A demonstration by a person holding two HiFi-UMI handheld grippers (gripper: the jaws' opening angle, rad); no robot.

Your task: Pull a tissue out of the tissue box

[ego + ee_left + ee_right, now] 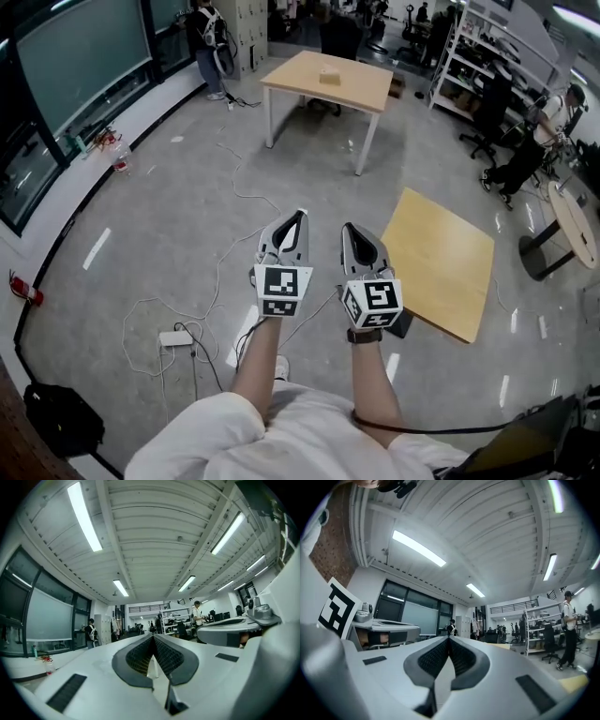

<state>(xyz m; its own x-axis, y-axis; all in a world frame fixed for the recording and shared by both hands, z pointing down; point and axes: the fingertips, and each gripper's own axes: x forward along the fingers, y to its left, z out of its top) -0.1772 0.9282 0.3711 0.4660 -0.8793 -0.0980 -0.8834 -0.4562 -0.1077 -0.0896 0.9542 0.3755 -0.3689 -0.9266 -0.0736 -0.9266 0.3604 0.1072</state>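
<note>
The tissue box [329, 76] is a small tan box on the far wooden table [361, 89] at the top middle of the head view. My left gripper [300, 216] and right gripper [346, 228] are held side by side in front of me, far from the table, pointing toward it. Both have their jaws shut at the tips with nothing between them. In the left gripper view the left gripper [153, 636] shows closed black pads, and in the right gripper view the right gripper [449, 639] shows the same.
A second wooden tabletop [441, 262] stands low at my right. Cables and a white power strip [175, 337] lie on the grey floor at my left. A black bag [61, 417] sits bottom left. People, chairs and shelves [469, 66] are at the back.
</note>
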